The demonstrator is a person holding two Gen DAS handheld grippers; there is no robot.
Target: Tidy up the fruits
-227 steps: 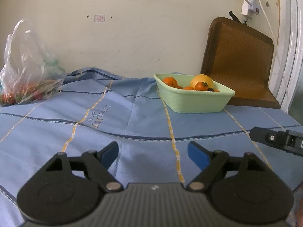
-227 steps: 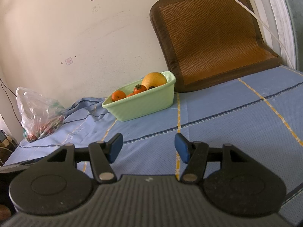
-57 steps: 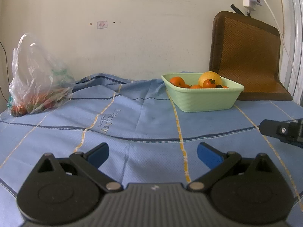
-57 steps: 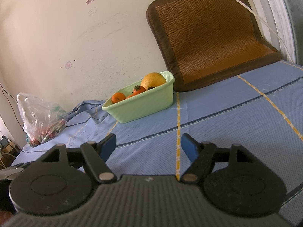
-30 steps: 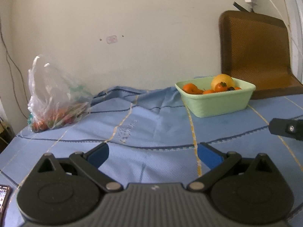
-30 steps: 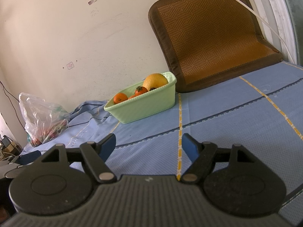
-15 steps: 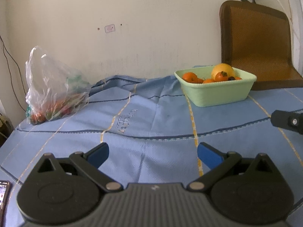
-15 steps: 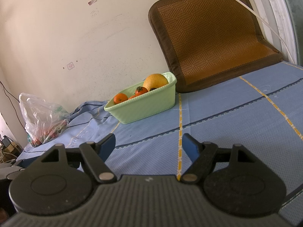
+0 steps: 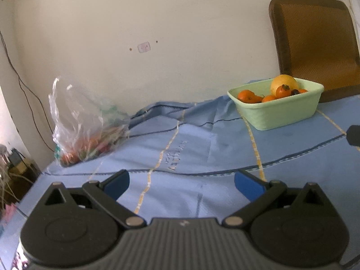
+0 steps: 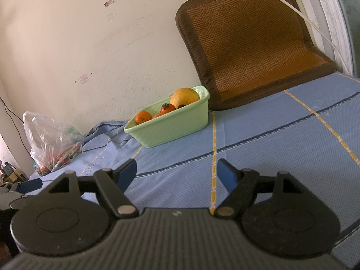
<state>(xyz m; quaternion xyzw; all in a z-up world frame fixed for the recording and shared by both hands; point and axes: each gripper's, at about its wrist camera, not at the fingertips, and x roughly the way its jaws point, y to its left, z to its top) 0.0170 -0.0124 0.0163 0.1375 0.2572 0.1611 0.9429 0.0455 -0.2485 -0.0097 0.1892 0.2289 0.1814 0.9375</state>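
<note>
Fruit bag point(image 9: 87, 123) sits well left of basin point(image 9: 279, 110); both grippers' fingers point(image 9: 118, 183) wide, holding nothing.

Home: blue bedsheet point(image 9: 202, 139), scuffed wall point(image 9: 157, 22), woven cushion point(image 10: 252, 45).

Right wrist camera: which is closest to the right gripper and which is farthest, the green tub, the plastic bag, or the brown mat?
1. Green tub, straight ahead of the right gripper on the blue cloth.
2. Plastic bag, off to the left by the wall.
3. Brown mat, behind the tub on the right, leaning on the wall.
</note>
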